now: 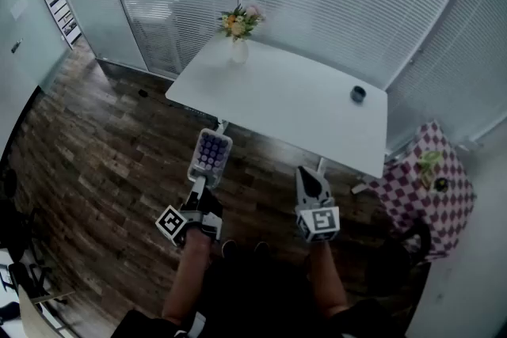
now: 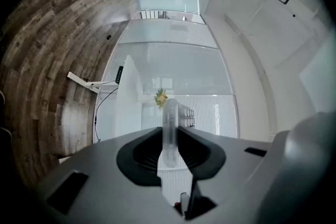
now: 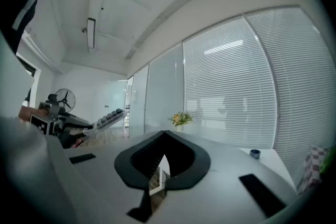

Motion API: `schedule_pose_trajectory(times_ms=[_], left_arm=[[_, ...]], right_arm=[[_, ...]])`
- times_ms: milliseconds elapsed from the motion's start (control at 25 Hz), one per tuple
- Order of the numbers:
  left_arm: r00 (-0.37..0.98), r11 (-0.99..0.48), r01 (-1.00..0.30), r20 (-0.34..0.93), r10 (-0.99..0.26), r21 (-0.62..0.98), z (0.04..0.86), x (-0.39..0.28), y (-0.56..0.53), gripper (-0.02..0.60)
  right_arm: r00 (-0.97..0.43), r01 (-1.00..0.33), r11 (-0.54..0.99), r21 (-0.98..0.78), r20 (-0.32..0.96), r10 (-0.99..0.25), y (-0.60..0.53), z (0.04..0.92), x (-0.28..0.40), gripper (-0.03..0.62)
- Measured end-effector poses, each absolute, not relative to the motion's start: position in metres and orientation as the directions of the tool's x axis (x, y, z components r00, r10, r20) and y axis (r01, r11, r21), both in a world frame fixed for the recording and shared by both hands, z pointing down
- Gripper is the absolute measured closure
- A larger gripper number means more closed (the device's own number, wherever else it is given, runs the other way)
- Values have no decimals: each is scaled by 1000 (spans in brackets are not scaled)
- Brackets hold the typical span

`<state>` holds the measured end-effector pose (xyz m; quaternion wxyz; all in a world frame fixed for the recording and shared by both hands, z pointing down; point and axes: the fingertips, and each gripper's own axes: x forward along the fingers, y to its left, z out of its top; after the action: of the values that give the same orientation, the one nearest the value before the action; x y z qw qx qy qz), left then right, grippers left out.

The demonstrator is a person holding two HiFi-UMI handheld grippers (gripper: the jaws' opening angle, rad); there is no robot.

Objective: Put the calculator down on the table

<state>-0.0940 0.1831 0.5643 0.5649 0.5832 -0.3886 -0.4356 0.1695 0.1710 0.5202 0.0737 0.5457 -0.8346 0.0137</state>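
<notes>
the left gripper is clamped on the near end of the calculator, holding it flat with the keys up over the wood floor. it is just short of the white table, which lies toward 1 o'clock, and that hold looks meant for lowering it flat onto the top. the right gripper is pinched closed on nothing at the calculator's 3 o'clock, while the flower vase at the table's 11 o'clock corner and a small dark cup toward 2 o'clock leave the middle free.
</notes>
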Motion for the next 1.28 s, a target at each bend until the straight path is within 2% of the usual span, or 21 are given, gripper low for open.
schedule_pose_trajectory(times_ms=[120,400,680,1040,1280], left_arm=[[319,-69,36,-77,-945,997,564,-86,182,495],[311,-71,27,-76,-947,997,562,-75,183,495],[287,-63,28,-68,-956,998,571,-69,191,495],[253,-34,35,-41,-967,999,582,-82,177,495],[279,-44,44,-54,-959,998,592,-85,128,495]], right_arm=[[-408,-907,415,70,91,-908,168,516,173,589],[-421,-901,429,68,111,-900,171,523,183,589],[-438,-896,442,52,66,-896,174,525,191,588],[-411,-909,417,12,146,-900,143,564,199,589],[-427,-903,430,-5,134,-894,109,565,190,588]])
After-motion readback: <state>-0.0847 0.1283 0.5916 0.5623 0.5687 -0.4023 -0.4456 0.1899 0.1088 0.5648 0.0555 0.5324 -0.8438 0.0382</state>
